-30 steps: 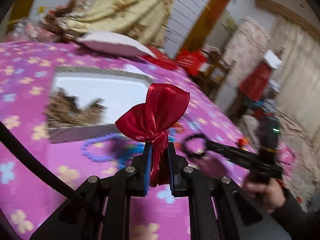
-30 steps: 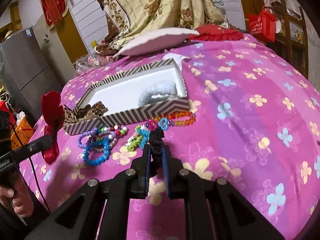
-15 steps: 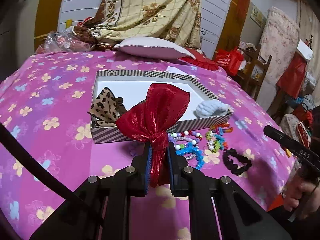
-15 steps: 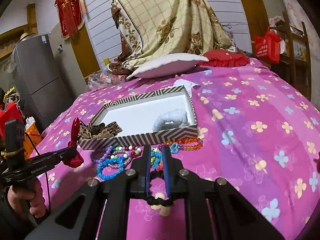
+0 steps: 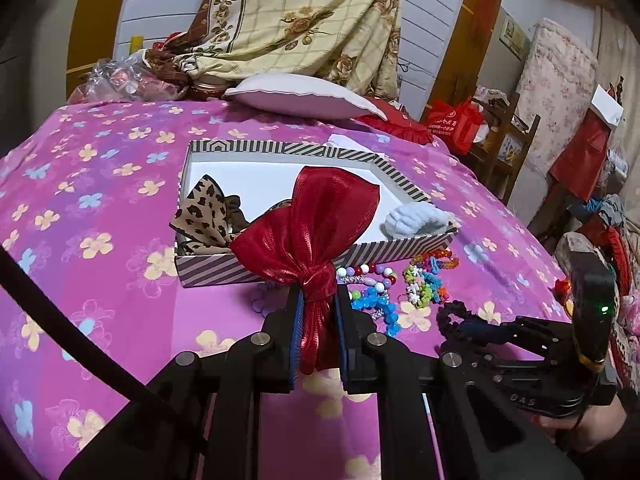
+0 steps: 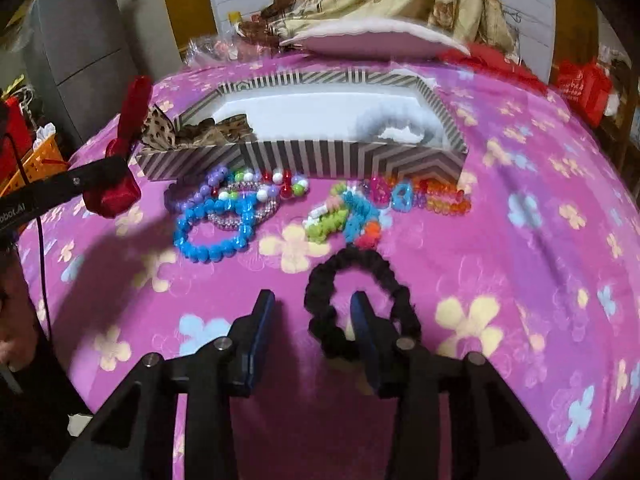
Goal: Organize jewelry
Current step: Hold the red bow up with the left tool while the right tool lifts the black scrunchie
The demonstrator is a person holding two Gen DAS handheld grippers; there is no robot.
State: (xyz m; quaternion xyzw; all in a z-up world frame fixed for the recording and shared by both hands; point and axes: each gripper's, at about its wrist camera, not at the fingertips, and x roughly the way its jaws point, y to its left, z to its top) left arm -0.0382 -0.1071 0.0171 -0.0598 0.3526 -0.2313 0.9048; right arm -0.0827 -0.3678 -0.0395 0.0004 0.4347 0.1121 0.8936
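My left gripper (image 5: 317,304) is shut on a red satin bow (image 5: 308,224), held above the cloth in front of the striped box (image 5: 304,258). The bow also shows at the left of the right wrist view (image 6: 120,168). My right gripper (image 6: 312,312) is open; its right finger stands inside the ring of a black scrunchie (image 6: 360,296) that lies on the cloth. The box (image 6: 312,156) holds a leopard bow (image 5: 204,216) and a white scrunchie (image 5: 418,220). Bead bracelets (image 6: 216,220) lie in front of it.
A pink flowered cloth (image 6: 520,264) covers the round table. A pillow (image 5: 296,94) lies behind the box. Colourful bracelets (image 6: 424,200) lie at the box's right front. A grey fridge (image 6: 80,56) stands at the left and red bags (image 5: 460,124) at the right.
My right gripper has opened and the black scrunchie now lies on the cloth around its right finger. My left gripper has kept hold of the red bow and come closer to the box.
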